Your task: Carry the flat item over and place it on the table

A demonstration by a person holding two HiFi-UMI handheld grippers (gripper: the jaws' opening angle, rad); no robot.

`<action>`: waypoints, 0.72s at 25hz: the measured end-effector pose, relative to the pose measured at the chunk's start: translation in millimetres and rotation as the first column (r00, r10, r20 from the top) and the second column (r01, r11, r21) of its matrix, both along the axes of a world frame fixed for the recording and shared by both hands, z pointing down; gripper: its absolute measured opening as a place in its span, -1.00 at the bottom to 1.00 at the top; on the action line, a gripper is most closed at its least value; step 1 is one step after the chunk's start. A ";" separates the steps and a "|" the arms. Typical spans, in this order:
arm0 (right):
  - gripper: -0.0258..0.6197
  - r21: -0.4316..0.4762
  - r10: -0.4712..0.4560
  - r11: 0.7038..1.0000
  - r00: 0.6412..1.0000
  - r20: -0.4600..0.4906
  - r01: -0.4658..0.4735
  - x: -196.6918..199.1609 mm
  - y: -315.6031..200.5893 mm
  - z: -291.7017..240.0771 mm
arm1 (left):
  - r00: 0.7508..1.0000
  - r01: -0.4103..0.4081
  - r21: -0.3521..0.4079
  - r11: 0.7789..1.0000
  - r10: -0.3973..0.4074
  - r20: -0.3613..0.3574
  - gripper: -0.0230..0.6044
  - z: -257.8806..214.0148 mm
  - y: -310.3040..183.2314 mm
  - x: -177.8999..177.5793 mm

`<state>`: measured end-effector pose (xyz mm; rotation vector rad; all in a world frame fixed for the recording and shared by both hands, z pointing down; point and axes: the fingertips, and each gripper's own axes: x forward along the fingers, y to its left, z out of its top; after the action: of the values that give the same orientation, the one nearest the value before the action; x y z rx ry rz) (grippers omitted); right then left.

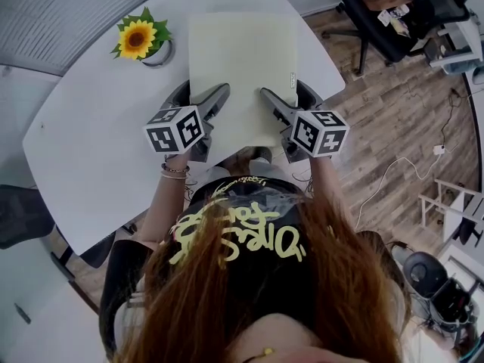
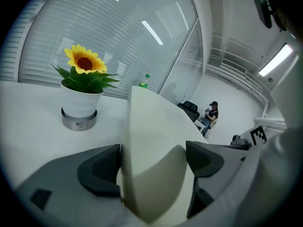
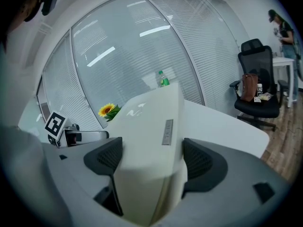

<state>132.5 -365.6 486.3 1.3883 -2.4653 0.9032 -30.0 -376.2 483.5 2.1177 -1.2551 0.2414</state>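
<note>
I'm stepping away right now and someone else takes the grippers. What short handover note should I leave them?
Grippers: the left gripper is shut on the near left edge of the flat cream item; the right gripper is shut on its near right edge.
Things: the item is over the white table, just beside the sunflower pot. I cannot tell whether it lies fully flat yet.
Done: the item is carried to the table.
Left: probably lower it flat, open both grippers and draw them back.

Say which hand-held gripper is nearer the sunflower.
The left hand-held gripper, gripping the flat item on the sunflower's side; the right hand-held gripper grips the other.
</note>
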 end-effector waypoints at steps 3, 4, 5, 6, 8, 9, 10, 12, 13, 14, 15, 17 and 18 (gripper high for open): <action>0.29 -0.004 0.001 1.000 1.000 0.000 -0.001 1.1 -0.1 1.3 | 1.000 0.001 -0.012 1.000 -0.001 0.007 0.45 0.9 -0.4 1.1; 0.29 -0.006 0.001 1.000 1.000 0.001 -0.001 1.1 -0.3 2.0 | 1.000 0.002 -0.016 1.000 -0.002 0.009 0.45 1.7 -0.6 1.1; 0.29 -0.008 -0.001 1.000 1.000 0.001 0.001 0.9 -0.8 2.7 | 1.000 0.003 -0.020 1.000 -0.002 0.011 0.45 2.6 -1.1 1.0; 0.29 -0.010 -0.003 1.000 1.000 0.002 0.003 0.8 -1.4 3.3 | 1.000 0.003 -0.023 1.000 -0.003 0.012 0.45 3.4 -1.8 0.9; 0.29 -0.015 -0.006 1.000 1.000 0.001 0.007 0.7 -2.8 4.4 | 1.000 0.005 -0.028 1.000 -0.005 0.014 0.45 4.4 -3.0 0.8; 0.29 -0.018 -0.007 1.000 1.000 0.000 0.007 0.8 -3.1 4.7 | 1.000 0.006 -0.031 0.999 -0.006 0.016 0.45 4.8 -3.3 1.0; 0.29 -0.021 -0.008 1.000 1.000 -0.002 0.008 1.1 -3.2 5.1 | 1.000 0.007 -0.035 0.999 -0.006 0.019 0.45 5.2 -3.5 1.2; 0.29 -0.029 -0.009 1.000 1.000 -0.006 0.009 1.1 -3.3 6.2 | 1.000 0.008 -0.043 0.999 -0.007 0.025 0.45 6.2 -3.5 1.3; 0.29 -0.033 -0.010 0.999 1.000 -0.009 0.010 0.8 -3.5 6.8 | 1.000 0.009 -0.047 0.999 -0.008 0.028 0.45 6.9 -3.7 1.1; 0.29 -0.037 -0.012 0.999 1.000 -0.011 0.011 0.7 -3.7 7.4 | 0.999 0.011 -0.051 0.999 -0.009 0.032 0.45 7.5 -3.8 0.9; 0.29 -0.042 -0.013 0.999 1.000 -0.012 0.012 0.5 -4.0 7.9 | 0.999 0.013 -0.055 0.998 -0.011 0.035 0.45 8.0 -3.9 0.7; 0.29 -0.052 -0.015 0.999 1.000 -0.014 0.015 0.0 -4.5 8.9 | 0.999 0.017 -0.061 0.998 -0.014 0.039 0.45 8.8 -3.9 -0.1; 0.29 -0.057 -0.017 0.998 1.000 -0.015 0.016 -0.3 -4.7 9.6 | 0.999 0.019 -0.066 0.998 -0.016 0.041 0.44 9.4 -3.9 -0.6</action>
<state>132.2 -370.3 496.0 1.3497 -2.4162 0.9480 -30.6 -380.0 492.9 2.0545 -1.2712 0.3159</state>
